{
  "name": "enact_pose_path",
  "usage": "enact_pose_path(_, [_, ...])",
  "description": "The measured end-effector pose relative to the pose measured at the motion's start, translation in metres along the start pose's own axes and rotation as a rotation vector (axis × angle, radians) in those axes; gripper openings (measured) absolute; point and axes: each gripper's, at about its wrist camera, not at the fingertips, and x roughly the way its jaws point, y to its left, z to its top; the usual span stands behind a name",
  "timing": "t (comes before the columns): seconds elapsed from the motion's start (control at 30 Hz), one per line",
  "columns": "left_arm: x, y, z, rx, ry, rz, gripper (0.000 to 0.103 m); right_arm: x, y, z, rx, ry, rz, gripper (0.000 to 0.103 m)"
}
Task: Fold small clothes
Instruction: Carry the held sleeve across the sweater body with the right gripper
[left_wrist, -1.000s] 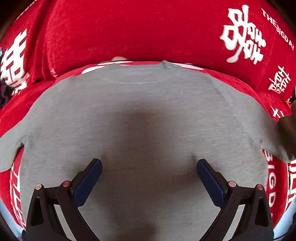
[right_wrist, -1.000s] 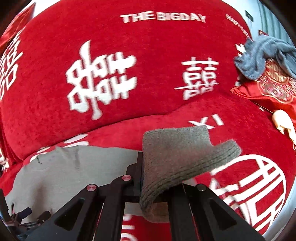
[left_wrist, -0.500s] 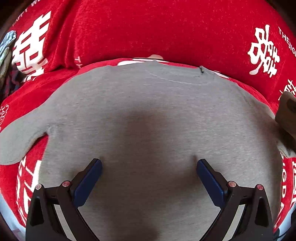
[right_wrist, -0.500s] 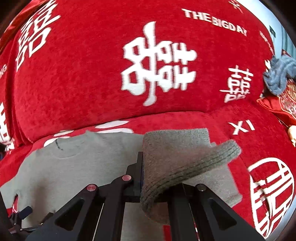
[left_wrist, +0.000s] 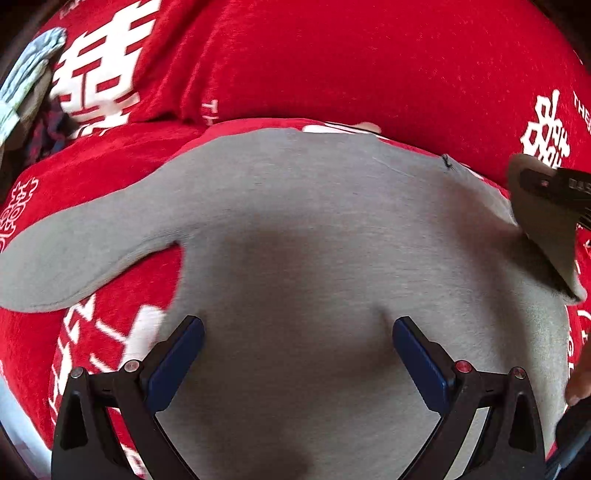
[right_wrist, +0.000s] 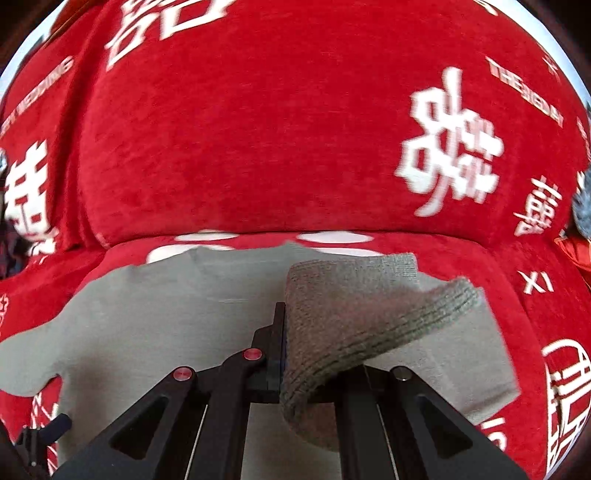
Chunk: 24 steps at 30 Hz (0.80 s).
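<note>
Right gripper (right_wrist: 284, 354): jaws pressed together, pinching the ribbed cuff (right_wrist: 354, 317) of a grey sweater (right_wrist: 155, 325); cuff lifted clear of the fabric below and curling over the right-hand finger; seen from the left wrist view as a raised grey flap (left_wrist: 546, 229) at the sweater's right shoulder, with the black gripper body across it.

Left gripper (left_wrist: 297, 345): jaws spread wide, blue pads (left_wrist: 177, 365) well apart, nothing between them; poised over the lower middle of the sweater (left_wrist: 314, 240), whether touching the fabric cannot be told.

Sweater: spread flat, front up, on the seat of a red sofa cover (left_wrist: 369, 62); neckline (left_wrist: 406, 162) toward the back cushion, close to the seat's rear edge; other sleeve (left_wrist: 74, 258) lying outstretched on the seat toward its left edge.

Sofa cover (right_wrist: 258, 129): red plush, printed with white characters (right_wrist: 450, 147) and lettering, over seat and back cushion alike.

Grey knit item (left_wrist: 29, 74): at the sofa's far left corner, partly out of view. Bit of a hand (left_wrist: 580, 380) at the right margin.
</note>
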Motion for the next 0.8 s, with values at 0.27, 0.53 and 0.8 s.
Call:
enact_pose_path(0.27, [-0.014, 0.022, -0.01, -0.028, -0.024, -0.033, 0.102, 0.008, 0.078, -0.004, -0.117, 0.018, 0.065, 0.004])
enact_pose_path(0.53, [-0.033, 0.042, -0.02, -0.072, -0.048, -0.061, 0.102, 0.012, 0.112, -0.026, -0.18, 0.061, 0.115, 0.004])
enact_pose_path(0.8, [-0.035, 0.051, -0.022, -0.088, -0.044, -0.048, 0.102, 0.013, 0.123, -0.047, -0.207, 0.107, 0.152, 0.004])
